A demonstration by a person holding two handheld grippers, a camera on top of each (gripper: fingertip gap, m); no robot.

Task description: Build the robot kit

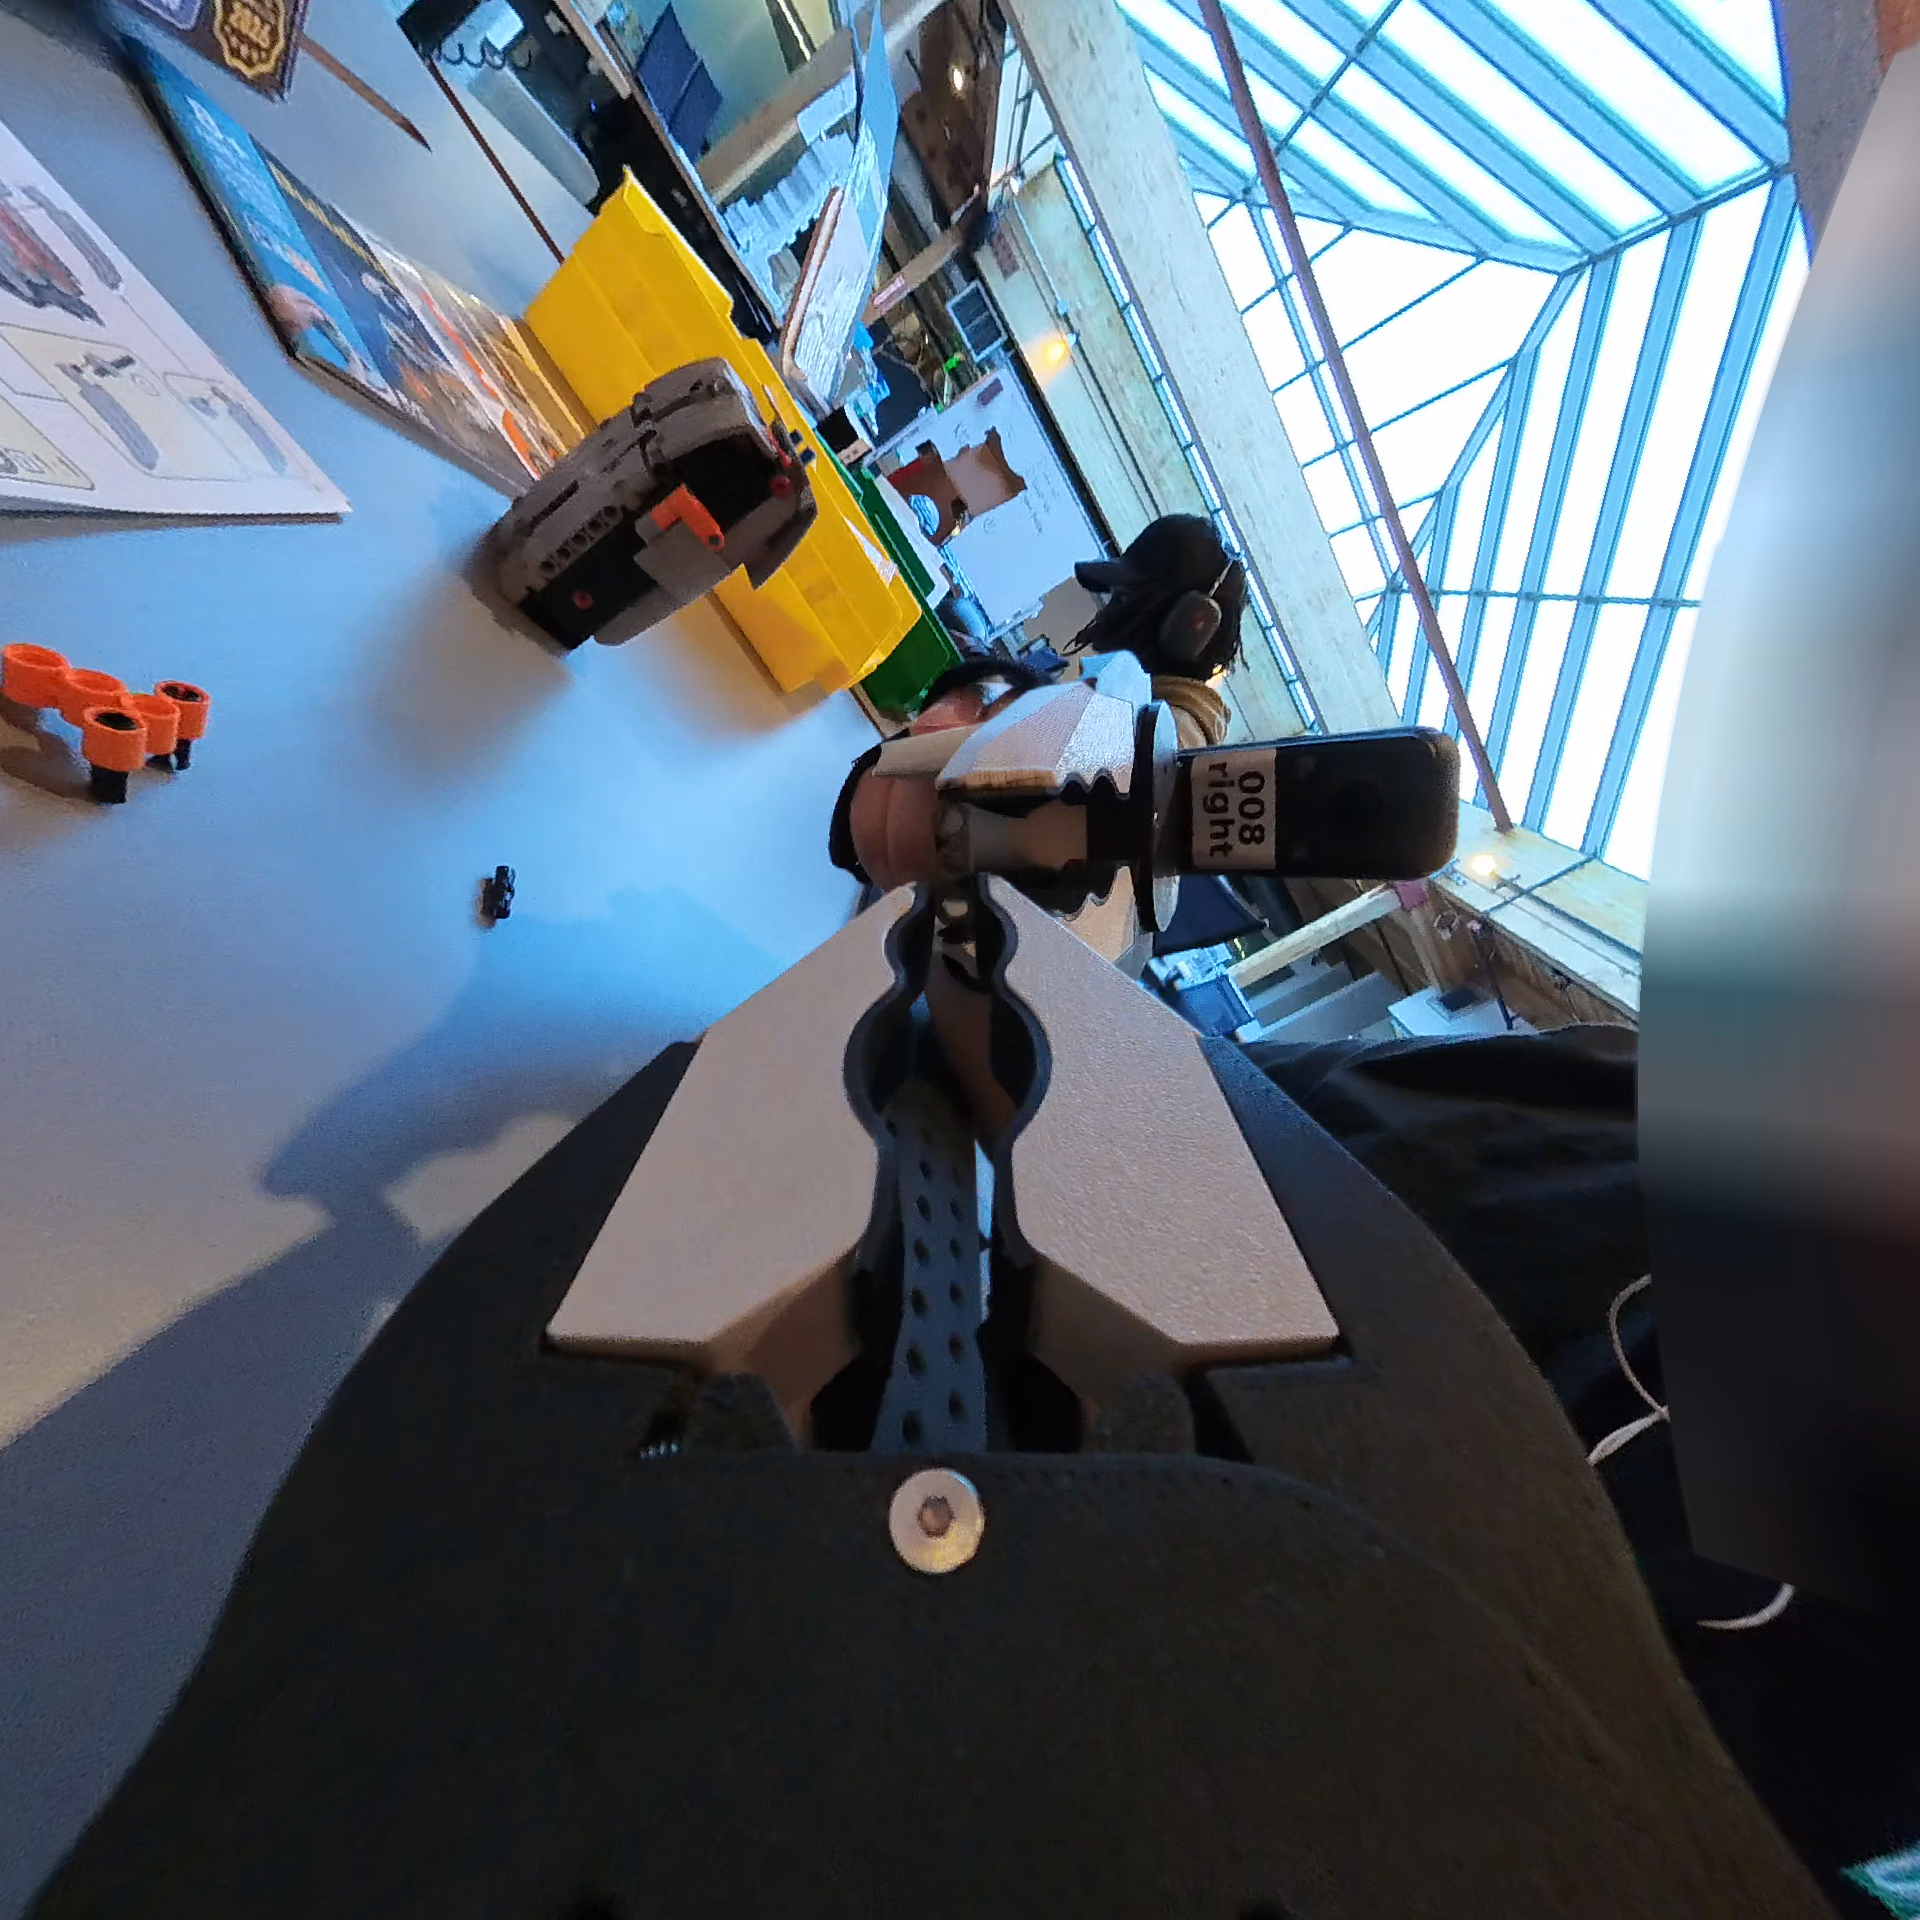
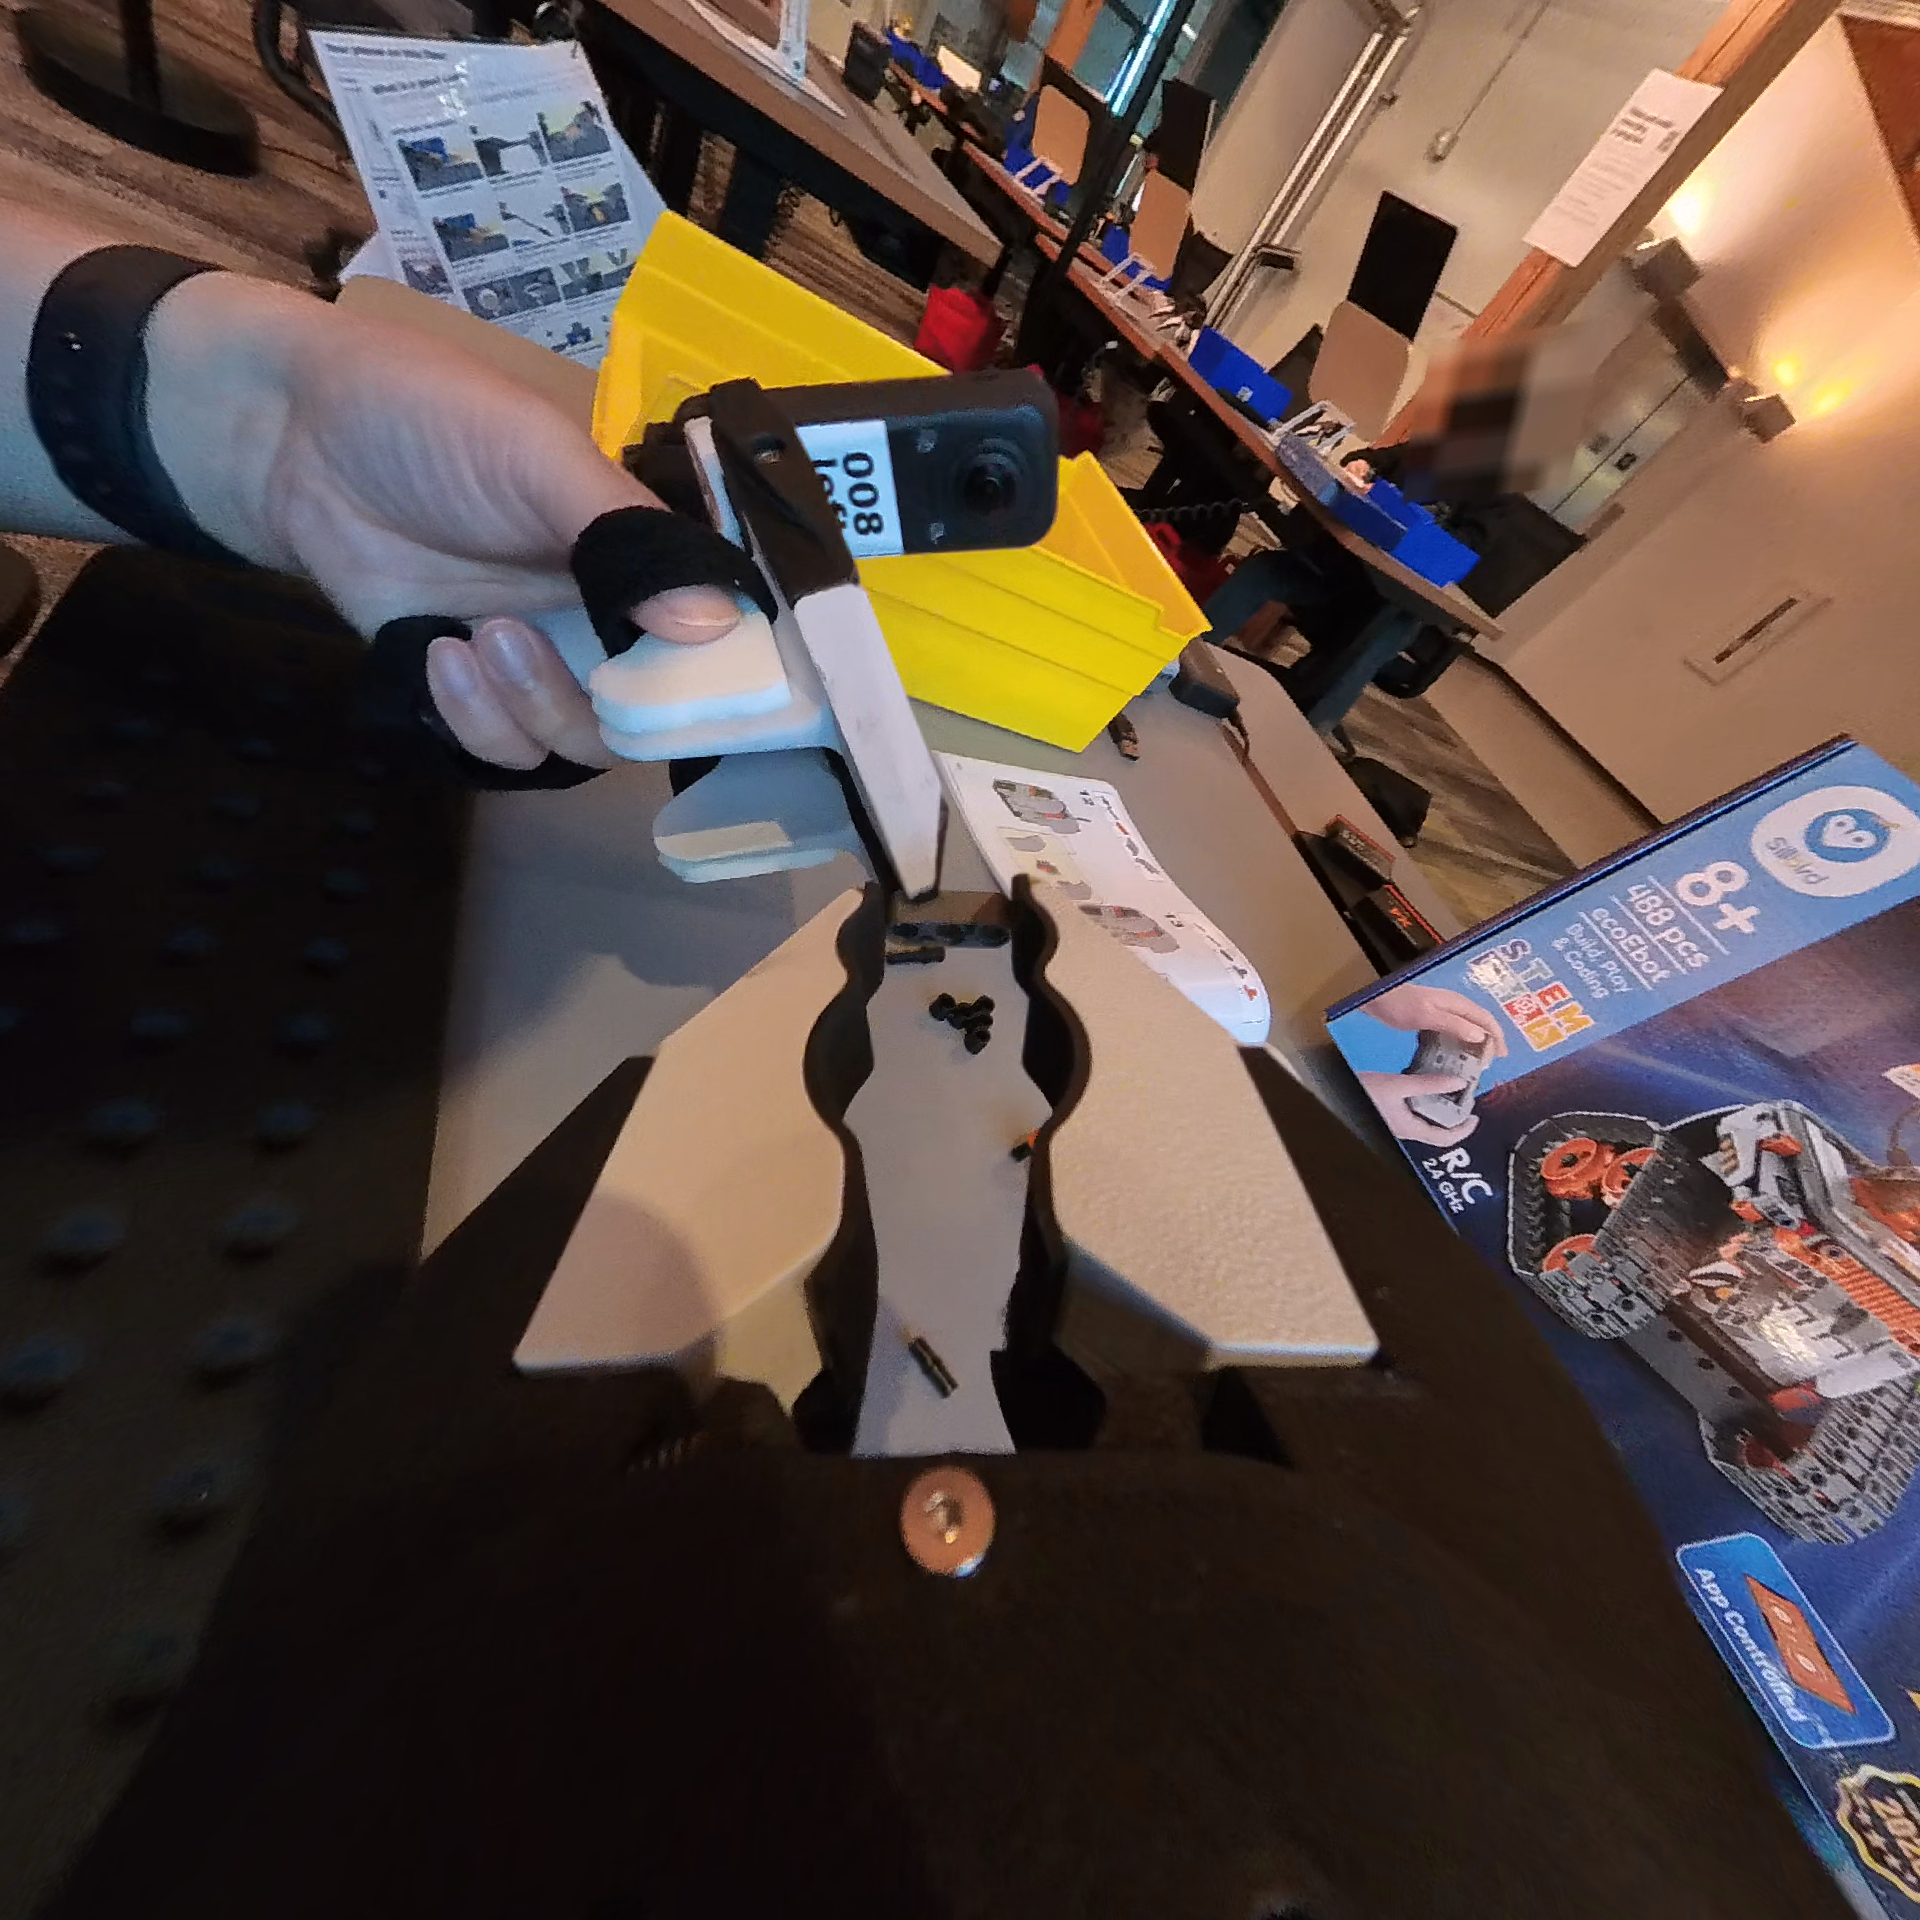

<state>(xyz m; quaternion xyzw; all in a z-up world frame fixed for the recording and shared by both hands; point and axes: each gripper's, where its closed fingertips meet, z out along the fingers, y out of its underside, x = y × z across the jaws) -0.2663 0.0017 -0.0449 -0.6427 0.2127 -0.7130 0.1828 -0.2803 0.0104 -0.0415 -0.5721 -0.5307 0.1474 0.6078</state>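
Right up close, the left claw is almost shut and pinches a long grey beam with holes. The beam runs up the middle between the two fingers. At its far end is the right claw. That claw is spread wider, with its tips on each side of the beam's end, and it seems to pinch it there. A hand with black finger loops holds the left claw, at the left of the right wrist view.

On the grey surface, a tiny black pin lies alone. An orange piece sits at the left edge. Farther back stands a grey block model, just beside a yellow bin. A paper booklet lies at the upper left. A blue toy box lies at the right of the right wrist view.
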